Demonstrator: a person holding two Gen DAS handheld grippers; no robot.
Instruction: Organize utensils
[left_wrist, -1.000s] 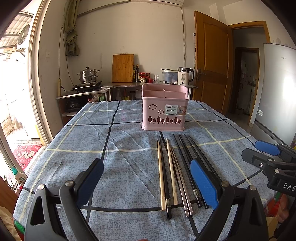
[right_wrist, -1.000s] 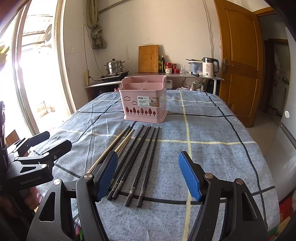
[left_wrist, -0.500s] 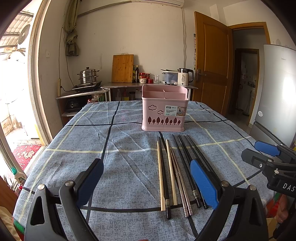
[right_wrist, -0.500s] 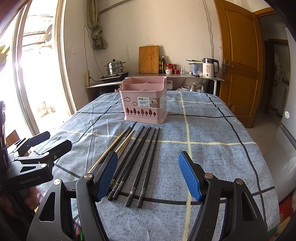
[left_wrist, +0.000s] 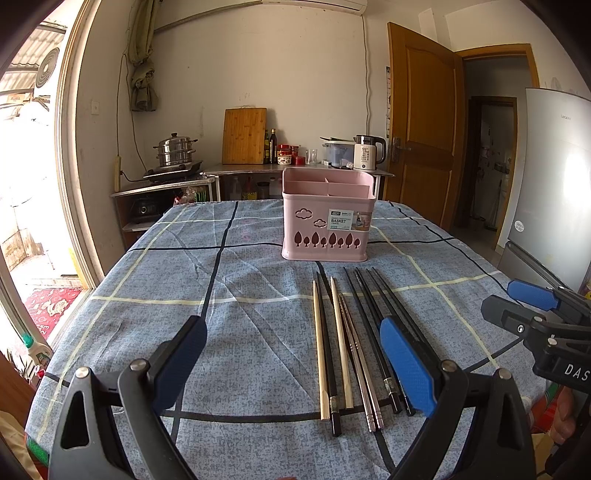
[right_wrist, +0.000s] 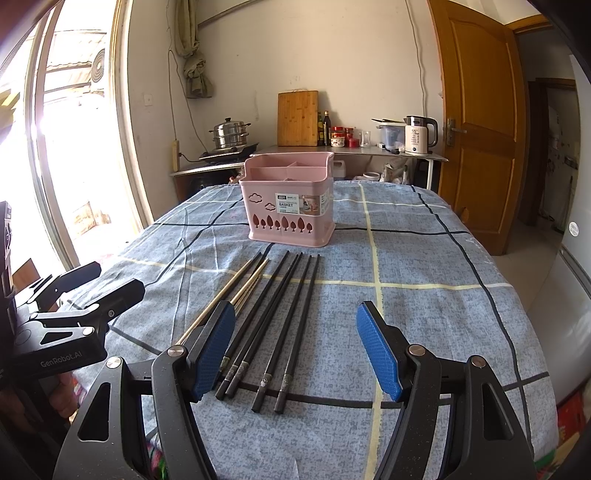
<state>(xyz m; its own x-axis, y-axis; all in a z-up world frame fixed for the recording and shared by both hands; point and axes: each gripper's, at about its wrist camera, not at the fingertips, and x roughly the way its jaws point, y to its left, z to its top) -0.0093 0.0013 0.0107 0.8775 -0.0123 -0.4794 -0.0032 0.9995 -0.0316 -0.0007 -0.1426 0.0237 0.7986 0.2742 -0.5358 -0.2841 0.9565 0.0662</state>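
A pink utensil basket (left_wrist: 327, 214) (right_wrist: 290, 199) with inner dividers stands upright toward the far side of the table. In front of it lies a row of chopsticks: pale wooden ones (left_wrist: 319, 350) (right_wrist: 225, 295), a steel pair (left_wrist: 356, 365), and several black ones (left_wrist: 373, 321) (right_wrist: 286, 317). My left gripper (left_wrist: 291, 354) hovers open near the table's front edge, left of most chopsticks. My right gripper (right_wrist: 295, 345) is open above the black chopsticks' near ends. Each gripper shows at the edge of the other's view: the right gripper (left_wrist: 532, 306), the left gripper (right_wrist: 88, 284).
The table wears a blue checked cloth (left_wrist: 177, 280). Behind it a counter (left_wrist: 280, 168) holds a cutting board, bottles, jars and a kettle (left_wrist: 367, 151); a steamer pot (left_wrist: 175, 151) sits at the left. A wooden door and a fridge (left_wrist: 554, 184) stand at the right.
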